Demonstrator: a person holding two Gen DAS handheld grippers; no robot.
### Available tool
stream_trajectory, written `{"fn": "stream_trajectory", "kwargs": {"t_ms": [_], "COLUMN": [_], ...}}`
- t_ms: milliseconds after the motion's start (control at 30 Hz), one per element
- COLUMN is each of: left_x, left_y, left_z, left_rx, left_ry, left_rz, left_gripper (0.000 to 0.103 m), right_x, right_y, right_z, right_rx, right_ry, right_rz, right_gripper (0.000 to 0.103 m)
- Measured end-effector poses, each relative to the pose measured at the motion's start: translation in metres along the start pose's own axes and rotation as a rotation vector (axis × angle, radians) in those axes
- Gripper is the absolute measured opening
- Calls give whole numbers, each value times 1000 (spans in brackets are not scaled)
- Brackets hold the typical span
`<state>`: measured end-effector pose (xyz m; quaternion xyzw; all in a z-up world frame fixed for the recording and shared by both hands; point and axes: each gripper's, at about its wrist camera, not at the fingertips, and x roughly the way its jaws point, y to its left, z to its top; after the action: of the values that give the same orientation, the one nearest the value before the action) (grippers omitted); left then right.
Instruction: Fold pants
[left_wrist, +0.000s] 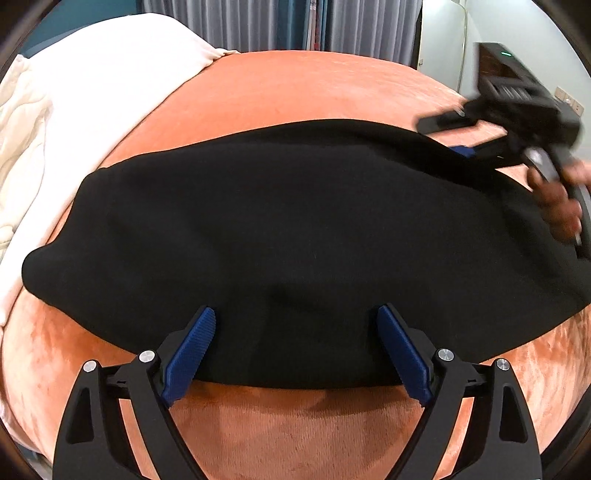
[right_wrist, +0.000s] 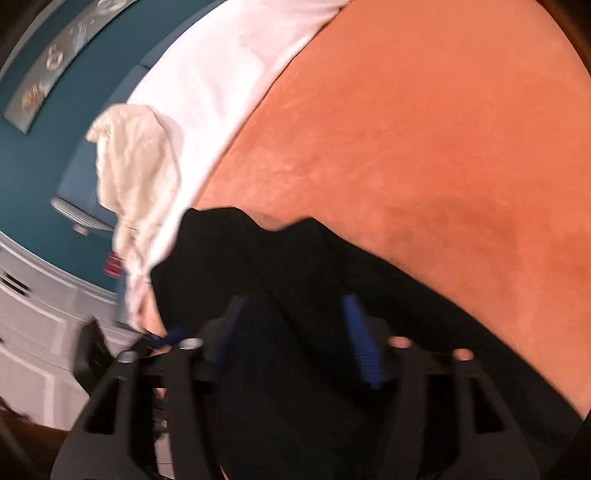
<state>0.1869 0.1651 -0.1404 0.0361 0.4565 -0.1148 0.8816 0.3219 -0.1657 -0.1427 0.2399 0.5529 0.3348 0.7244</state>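
Clearly the black pants (left_wrist: 280, 229) lie soft and floppy on the orange bed cover (left_wrist: 295, 424); both the left gripper (left_wrist: 295, 350) and right gripper (right_wrist: 295, 339) gape wide, holding nothing; a near edge looks best to pinch.

Black pants (left_wrist: 295, 229), soft and thick, folded into one wide flat bundle. Lying across the orange bed (left_wrist: 314, 88), one end a bit bumpy near the white blanket (right_wrist: 221, 92).
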Motion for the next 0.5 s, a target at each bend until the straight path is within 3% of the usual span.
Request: {"fn": "stream_trajectory", "kwargs": {"t_ms": [133, 167, 200, 267, 433, 500], "left_x": [-2, -1, -1, 0, 0, 1], "left_y": [-2, -2, -1, 1, -3, -5], "left_z": [-6, -6, -6, -6, -7, -7], "left_rx": [2, 4, 7, 5, -4, 0], "left_ry": [-11, -15, -18, -22, -33, -30], "left_rz": [-5, -5, -4, -4, 10, 25], "left_gripper": [87, 87, 87, 87, 88, 91], "right_x": [28, 32, 34, 29, 24, 27], "right_y": [-15, -18, -20, -20, 1, 13], "right_z": [22, 25, 30, 39, 64, 65], "right_rx": [132, 154, 174, 186, 24, -97], "right_ry": [63, 62, 56, 17, -133, -227], "right_rz": [129, 140, 127, 128, -120, -413], "right_gripper": [61, 54, 32, 5, 5, 5]}}
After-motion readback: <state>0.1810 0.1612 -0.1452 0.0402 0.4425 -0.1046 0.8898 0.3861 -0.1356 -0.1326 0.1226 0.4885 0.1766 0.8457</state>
